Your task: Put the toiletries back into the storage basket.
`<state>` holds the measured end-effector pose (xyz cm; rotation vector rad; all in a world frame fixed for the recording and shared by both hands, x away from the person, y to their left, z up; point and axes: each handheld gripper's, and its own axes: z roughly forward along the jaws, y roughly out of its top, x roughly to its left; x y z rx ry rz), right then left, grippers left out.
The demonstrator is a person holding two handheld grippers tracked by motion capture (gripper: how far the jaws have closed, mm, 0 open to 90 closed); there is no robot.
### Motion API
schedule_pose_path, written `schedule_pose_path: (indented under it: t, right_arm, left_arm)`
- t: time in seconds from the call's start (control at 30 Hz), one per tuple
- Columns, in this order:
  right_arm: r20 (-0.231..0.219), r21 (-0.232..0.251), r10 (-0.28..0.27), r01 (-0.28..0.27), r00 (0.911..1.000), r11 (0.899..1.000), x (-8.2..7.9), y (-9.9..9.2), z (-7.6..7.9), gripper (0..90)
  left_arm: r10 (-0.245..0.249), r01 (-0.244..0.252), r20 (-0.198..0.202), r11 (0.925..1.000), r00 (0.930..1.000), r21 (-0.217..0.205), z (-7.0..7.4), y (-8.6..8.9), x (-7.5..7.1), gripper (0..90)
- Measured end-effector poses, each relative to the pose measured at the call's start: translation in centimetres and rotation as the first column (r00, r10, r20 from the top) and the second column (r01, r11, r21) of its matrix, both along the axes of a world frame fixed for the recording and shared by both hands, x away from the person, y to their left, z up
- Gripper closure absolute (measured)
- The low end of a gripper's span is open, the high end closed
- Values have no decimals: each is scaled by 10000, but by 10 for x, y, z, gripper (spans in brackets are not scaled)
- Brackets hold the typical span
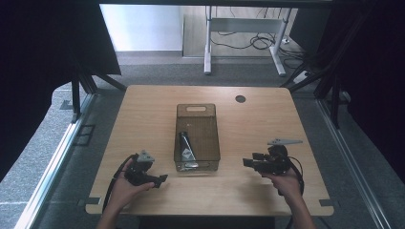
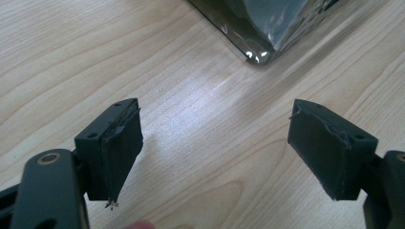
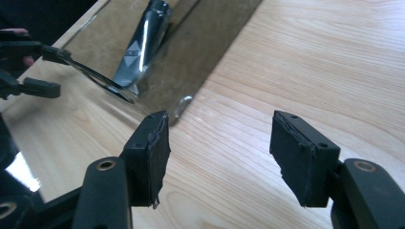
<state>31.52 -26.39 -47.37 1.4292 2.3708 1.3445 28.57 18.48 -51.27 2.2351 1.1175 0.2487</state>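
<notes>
While your left gripper [image 1: 152, 180] and right gripper [image 1: 251, 161] rested on the desk [image 1: 258, 119] with fingers [image 2: 119, 143] spread and empty, the dark tube [image 1: 185, 147] lay inside the smoky transparent bin [image 1: 210, 125] between them.

The table [image 1: 143, 119] is pale wood with fine brown grain and a small dark round hole [image 1: 240, 98]. The bin [image 1: 210, 138] on it is smoky translucent brown. The tube [image 1: 186, 149] inside is glossy black with a white triangle mark. Both the left gripper [image 1: 162, 178] and right gripper [image 1: 246, 162] are matte black, each with a grey plate.
</notes>
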Motion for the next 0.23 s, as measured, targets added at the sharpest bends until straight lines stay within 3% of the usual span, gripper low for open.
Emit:
schedule_pose_path:
  t: [0.23]
  right_arm:
    - [394,-7,107,-107,9992,9999,-3,0,-1,354]
  left_arm:
    - [29,-28,37,10000,10000,-49,0,1,1,196]
